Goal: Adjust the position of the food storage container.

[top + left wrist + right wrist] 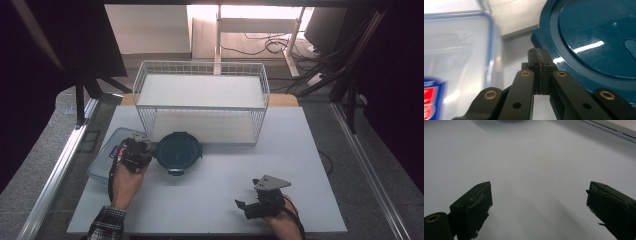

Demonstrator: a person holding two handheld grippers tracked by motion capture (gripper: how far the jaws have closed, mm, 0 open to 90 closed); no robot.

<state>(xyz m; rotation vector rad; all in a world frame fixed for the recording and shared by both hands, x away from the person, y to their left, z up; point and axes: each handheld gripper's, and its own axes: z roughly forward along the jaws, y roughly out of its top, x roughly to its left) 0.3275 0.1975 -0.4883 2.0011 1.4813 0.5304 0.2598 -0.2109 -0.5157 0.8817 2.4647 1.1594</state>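
- My left hand-held gripper [141,146] is sitting with its jaws pressed fully together and nothing between them, in the gap between the two containers.
- In the left gripper view its tips are standing just beside a latch tab on the rim of the round dark-blue container [594,42]; I cannot tell if they are touching it.
- The lid of this container is covering it, so its contents are hidden from me.
- The clear rectangular box [106,155] with a blue rim is lying at the left, carrying a red and blue label; inside I am seeing nothing certain.
- My right hand-held gripper [242,205] is resting low over the bare white tabletop [225,190], well apart, jaws standing wide, holding nothing.
- The white wire shelf [200,100] is standing behind.
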